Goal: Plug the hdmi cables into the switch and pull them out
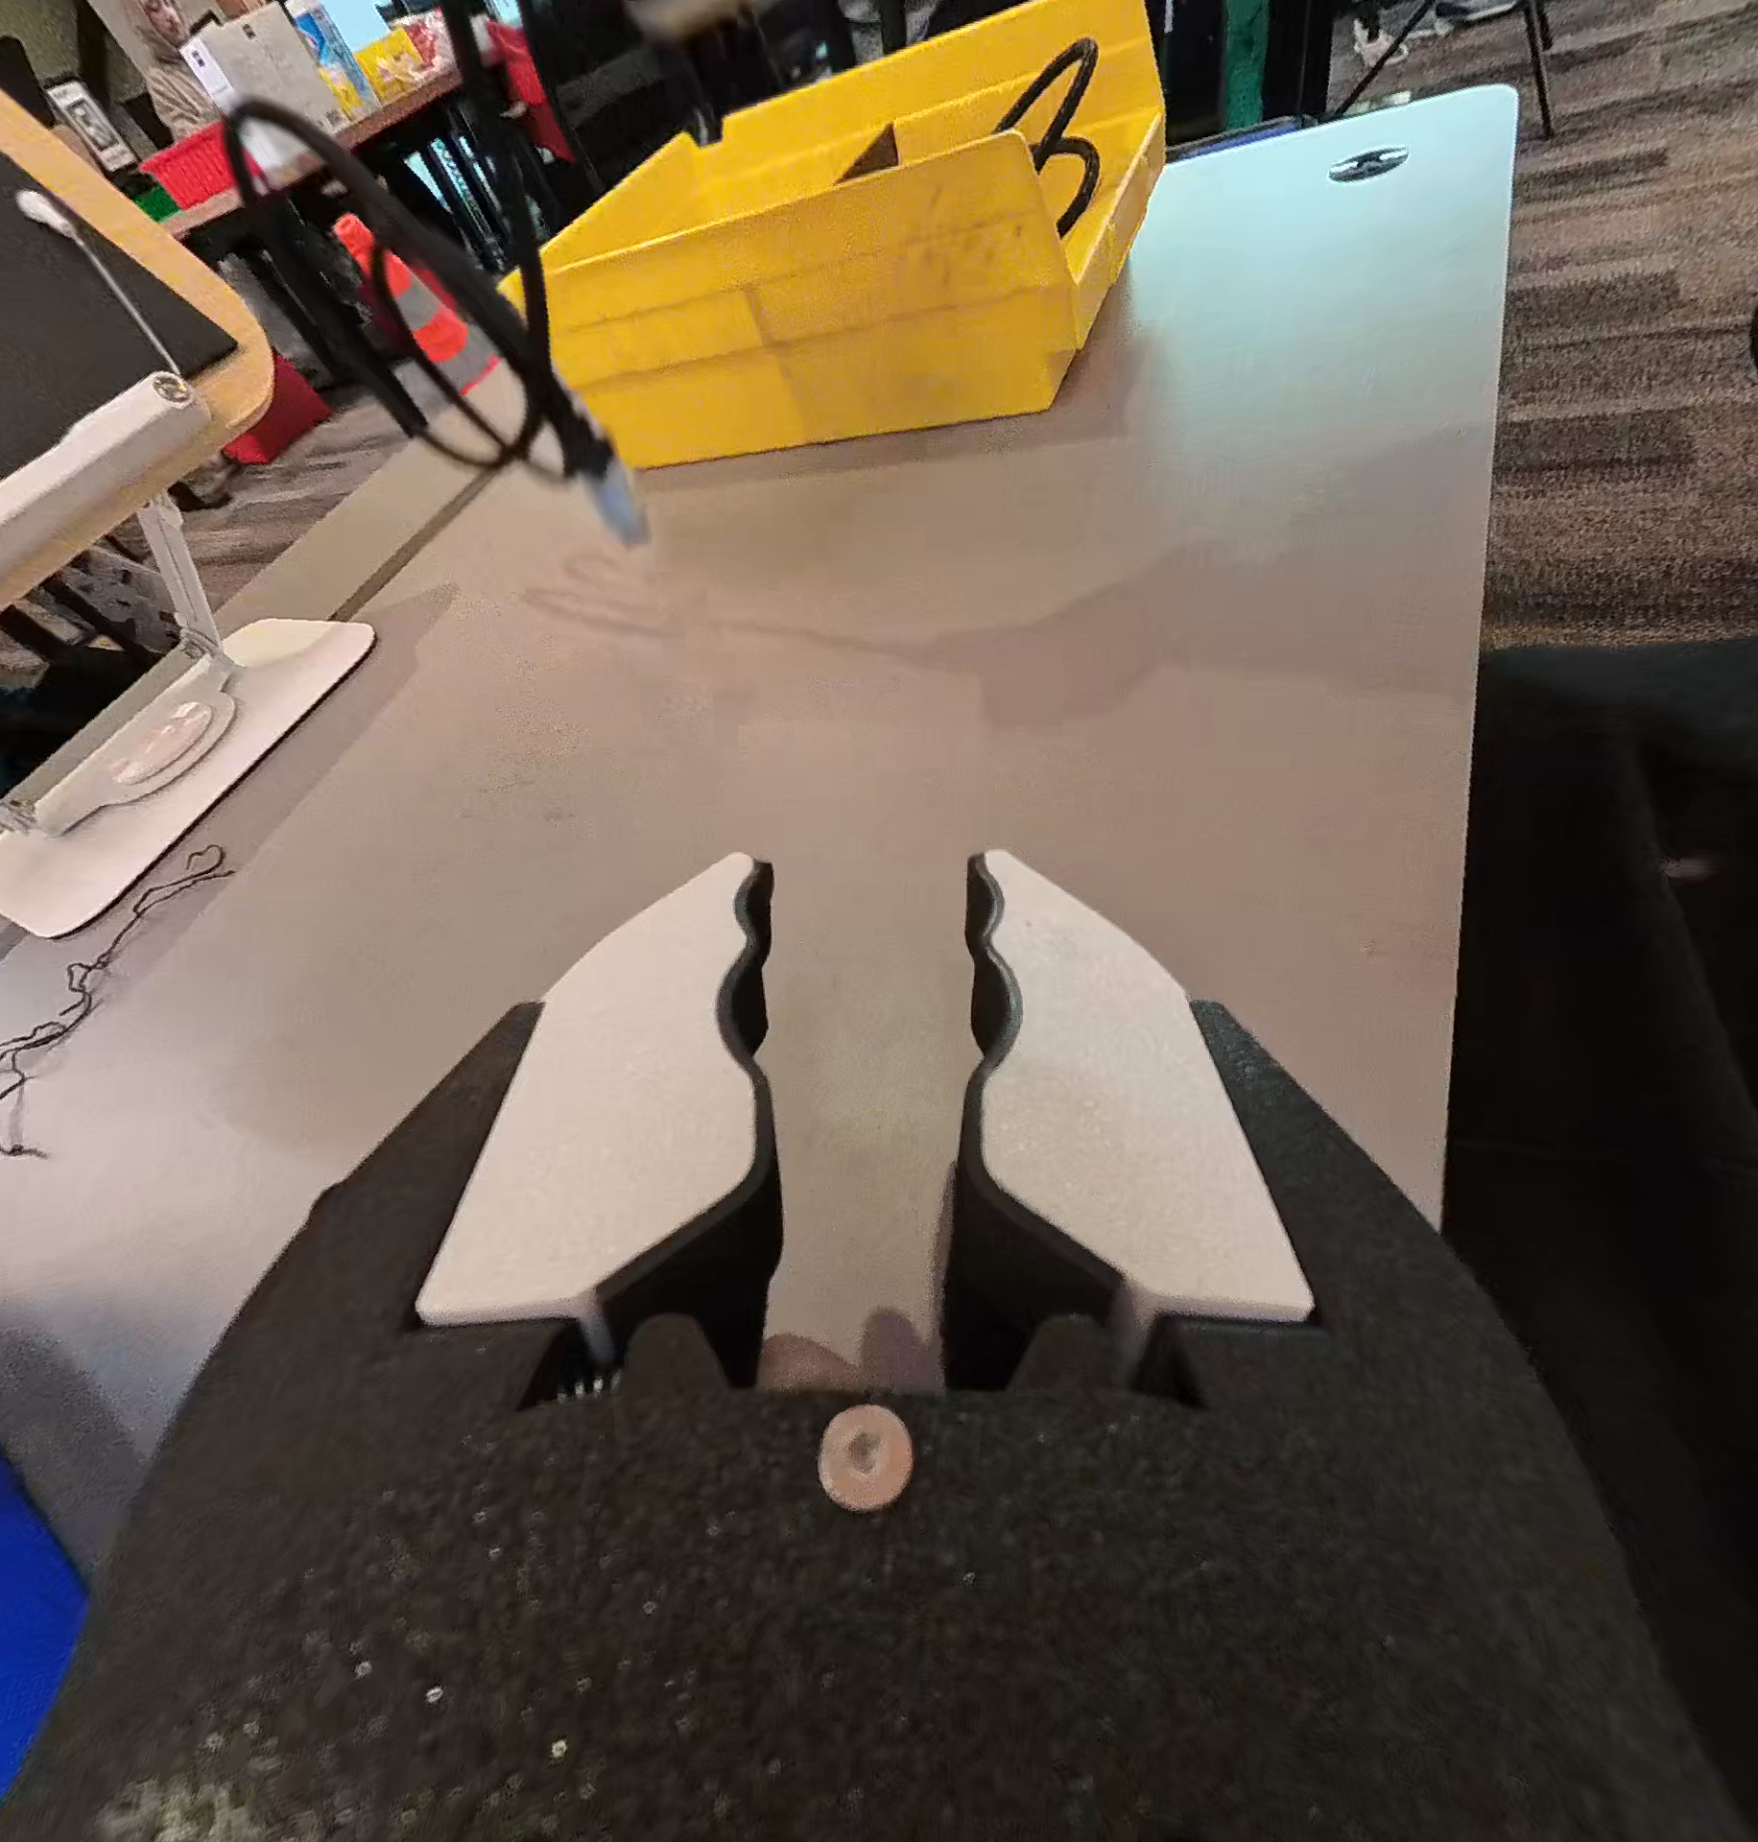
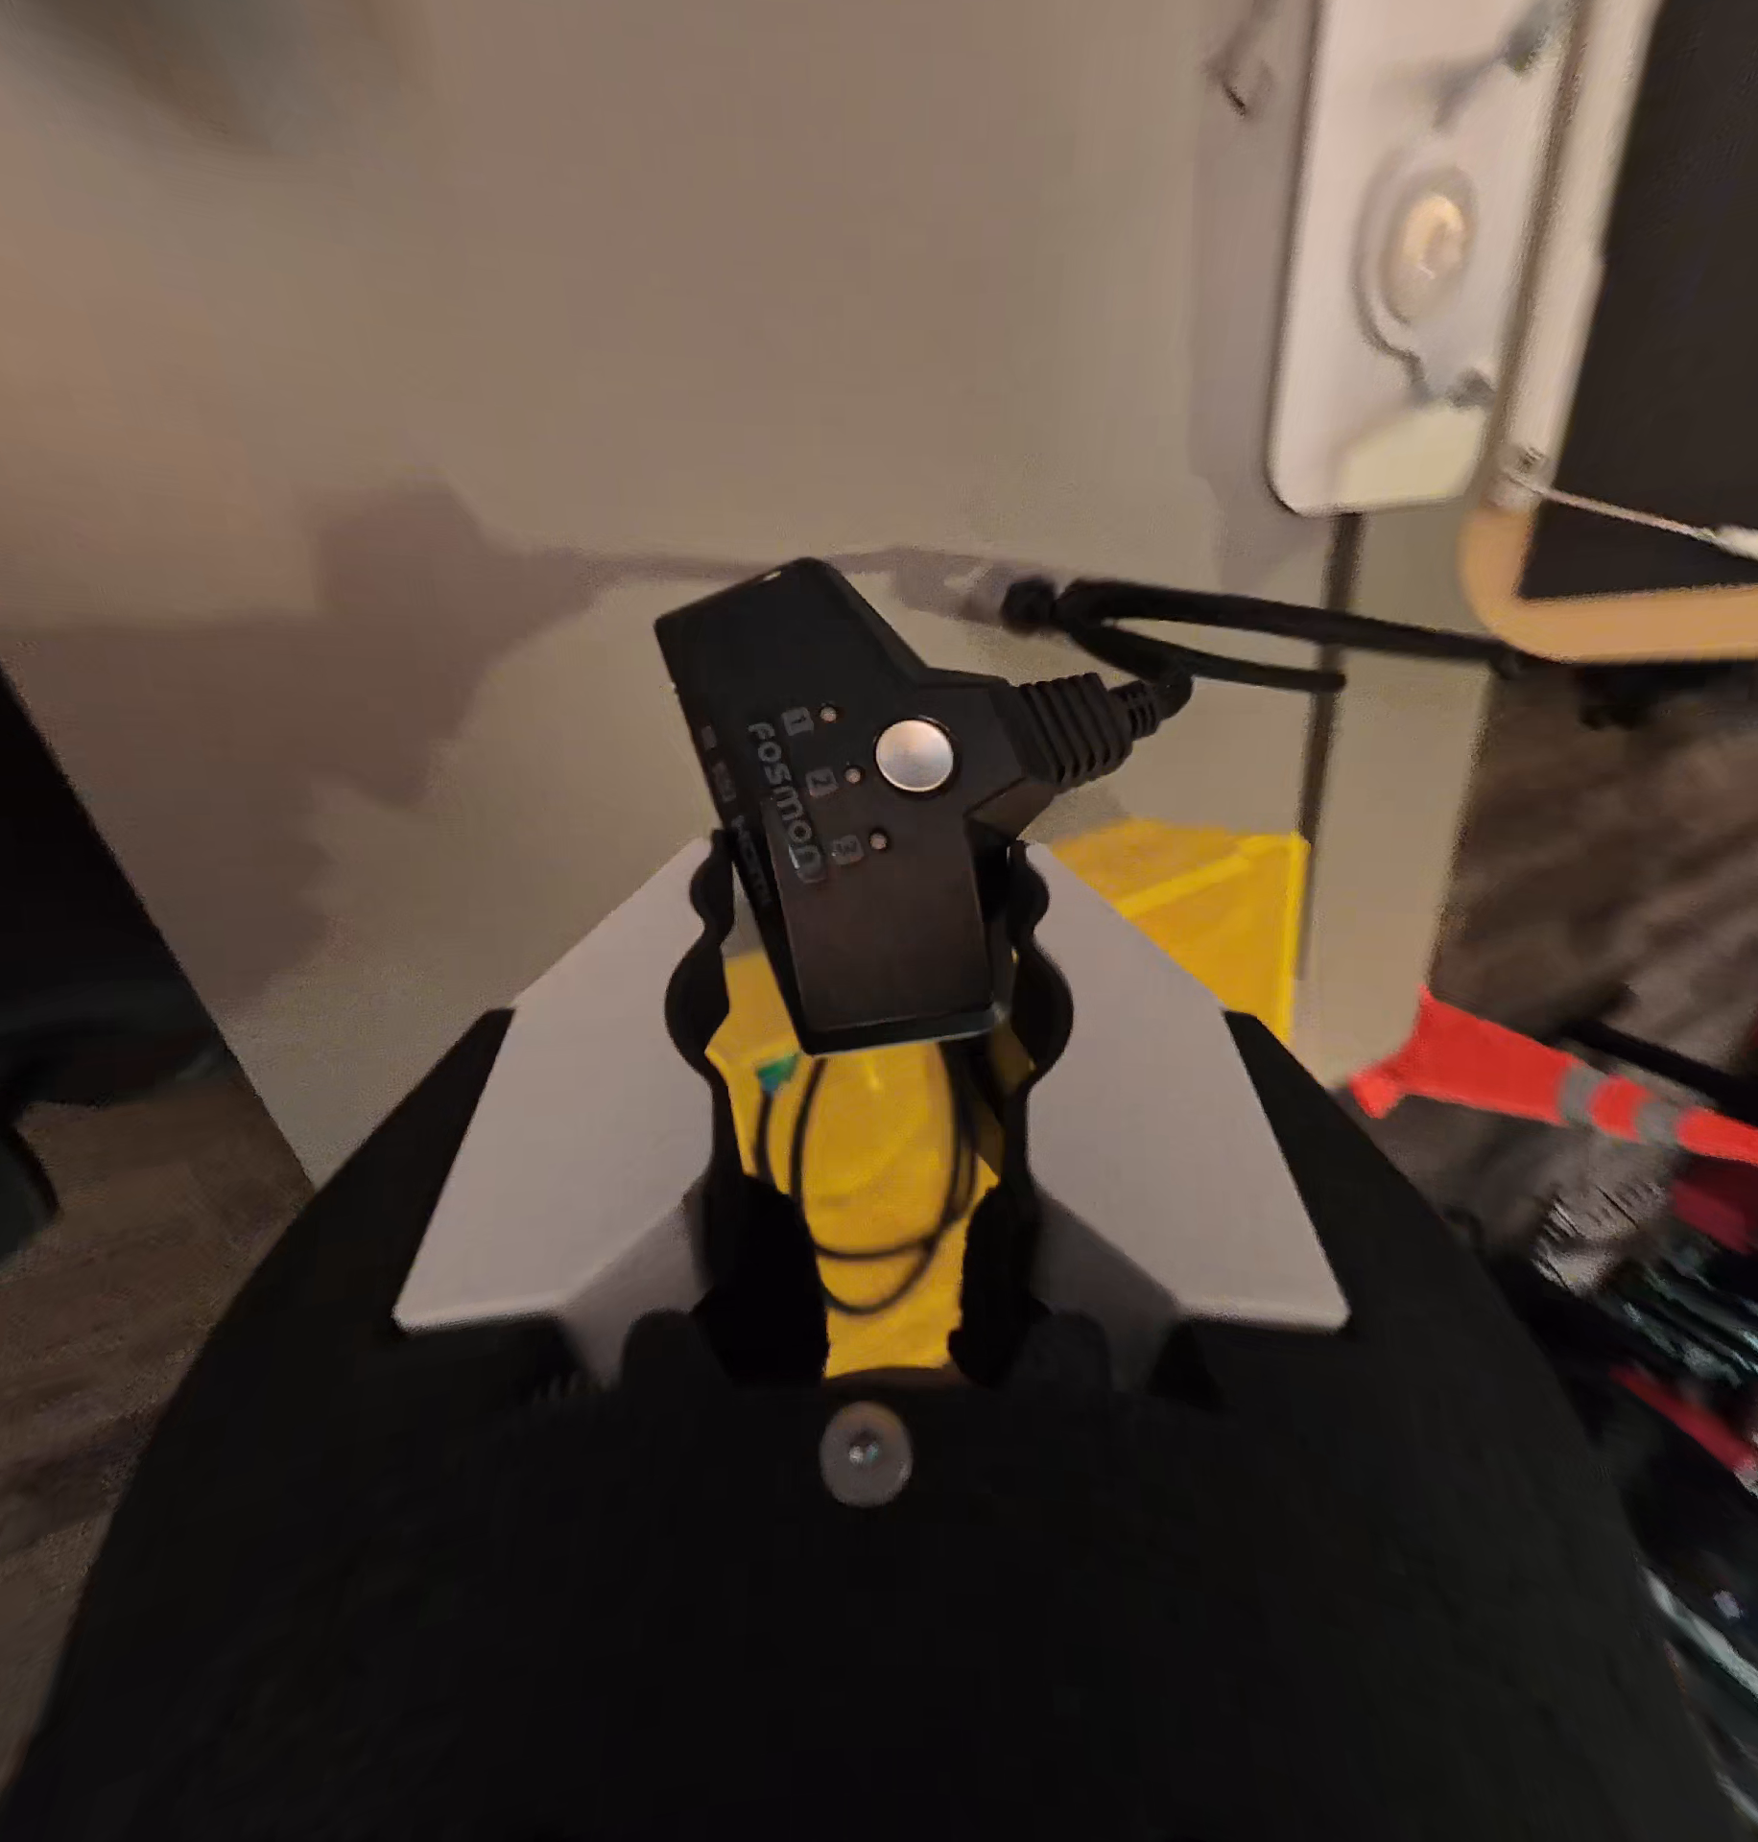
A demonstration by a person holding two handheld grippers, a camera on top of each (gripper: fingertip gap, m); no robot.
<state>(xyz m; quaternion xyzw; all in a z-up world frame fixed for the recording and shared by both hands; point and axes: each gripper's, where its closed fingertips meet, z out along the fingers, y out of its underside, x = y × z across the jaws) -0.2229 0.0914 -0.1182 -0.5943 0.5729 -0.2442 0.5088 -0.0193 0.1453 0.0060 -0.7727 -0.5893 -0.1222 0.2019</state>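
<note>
My right gripper (image 2: pixel 865 857) is shut on a black HDMI switch (image 2: pixel 855 787) with a silver button and holds it in the air. The switch's black lead (image 2: pixel 1084 718) runs off to the right and is bundled. In the left wrist view a black looped cable (image 1: pixel 436 329) hangs in the air, ending in a blue-tipped plug (image 1: pixel 616 498) above the grey table (image 1: pixel 955 648). My left gripper (image 1: pixel 870 877) is open and empty, low over the table. Another black cable (image 1: pixel 1064 130) lies in the yellow bin (image 1: pixel 855 299); it also shows in the right wrist view (image 2: pixel 885 1196).
The yellow bin stands at the table's far end and lies under my right gripper (image 2: pixel 1204 897). A white stand (image 1: pixel 157 738) holding a wood-edged black board is at the left. A loose black thread (image 1: pixel 77 977) lies beside it. An orange cone (image 1: pixel 426 309) stands on the floor beyond. My hands' fingertips stand some 25 centimeters from each other.
</note>
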